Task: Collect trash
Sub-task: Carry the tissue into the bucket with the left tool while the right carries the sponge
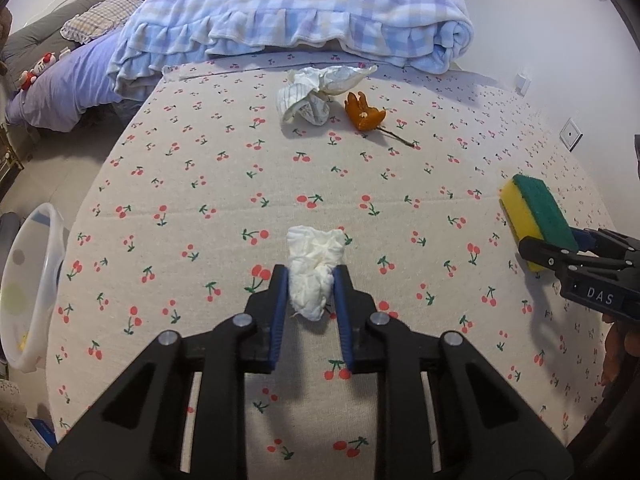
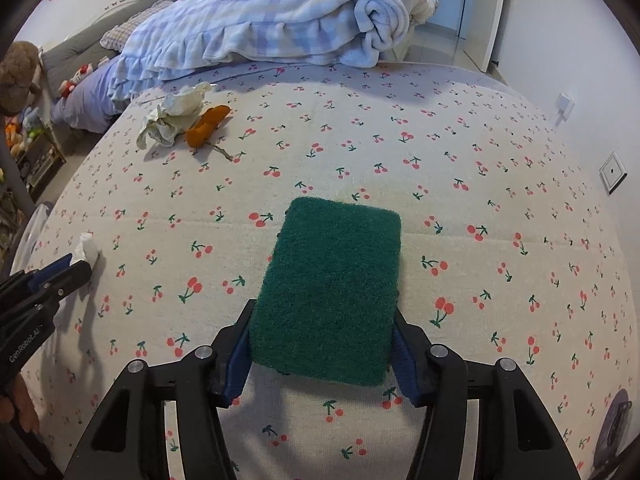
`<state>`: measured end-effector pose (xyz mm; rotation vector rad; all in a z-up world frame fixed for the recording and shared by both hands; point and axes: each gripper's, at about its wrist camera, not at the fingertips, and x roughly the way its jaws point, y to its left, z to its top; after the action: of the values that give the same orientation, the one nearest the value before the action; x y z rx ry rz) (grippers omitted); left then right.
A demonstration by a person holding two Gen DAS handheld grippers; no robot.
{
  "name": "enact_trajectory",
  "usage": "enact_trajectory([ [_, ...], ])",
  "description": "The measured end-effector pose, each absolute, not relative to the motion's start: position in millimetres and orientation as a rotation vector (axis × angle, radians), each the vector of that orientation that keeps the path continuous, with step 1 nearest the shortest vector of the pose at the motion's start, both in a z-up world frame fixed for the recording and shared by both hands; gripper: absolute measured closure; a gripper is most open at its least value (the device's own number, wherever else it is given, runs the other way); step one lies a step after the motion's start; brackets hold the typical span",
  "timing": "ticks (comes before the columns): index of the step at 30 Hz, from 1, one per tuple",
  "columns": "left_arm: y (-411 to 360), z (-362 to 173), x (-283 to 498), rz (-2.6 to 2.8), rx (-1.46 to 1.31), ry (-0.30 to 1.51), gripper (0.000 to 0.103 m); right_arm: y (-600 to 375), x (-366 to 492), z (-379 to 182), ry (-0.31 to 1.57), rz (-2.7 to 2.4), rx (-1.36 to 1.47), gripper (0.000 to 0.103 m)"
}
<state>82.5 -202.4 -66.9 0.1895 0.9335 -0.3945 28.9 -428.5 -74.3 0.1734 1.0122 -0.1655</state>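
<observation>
My left gripper (image 1: 310,280) is shut on a crumpled white tissue (image 1: 314,270) just above the cherry-print bed sheet (image 1: 224,184). It also shows at the left of the right wrist view (image 2: 82,262), with the tissue (image 2: 89,246) between its tips. My right gripper (image 2: 322,336) is shut on a green and yellow sponge (image 2: 332,288), green side up; the sponge (image 1: 534,216) shows at the right in the left wrist view. A crumpled paper wad (image 1: 316,94) and an orange peel with a stem (image 1: 366,114) lie at the far side of the sheet.
A folded blue plaid blanket (image 1: 304,12) lies behind the trash. A translucent white bin (image 1: 30,280) stands off the sheet's left edge. A white wall with sockets (image 1: 570,134) runs along the right.
</observation>
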Motion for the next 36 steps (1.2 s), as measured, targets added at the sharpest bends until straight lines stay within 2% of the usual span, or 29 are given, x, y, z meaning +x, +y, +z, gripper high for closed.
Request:
enact_trajectory([
  [14,-179.9,-51.3,85.3,-0.36,0.162,0.904,0.079,-399.0,39.4,-49.4,0.958,-0.111,0.143,0.044],
  [36,-85.7,-35.7,95.5,-0.219,0.077,0.882,0.079,-309.9,77.7,-37.9,0.946,0.037,0.109,0.044],
])
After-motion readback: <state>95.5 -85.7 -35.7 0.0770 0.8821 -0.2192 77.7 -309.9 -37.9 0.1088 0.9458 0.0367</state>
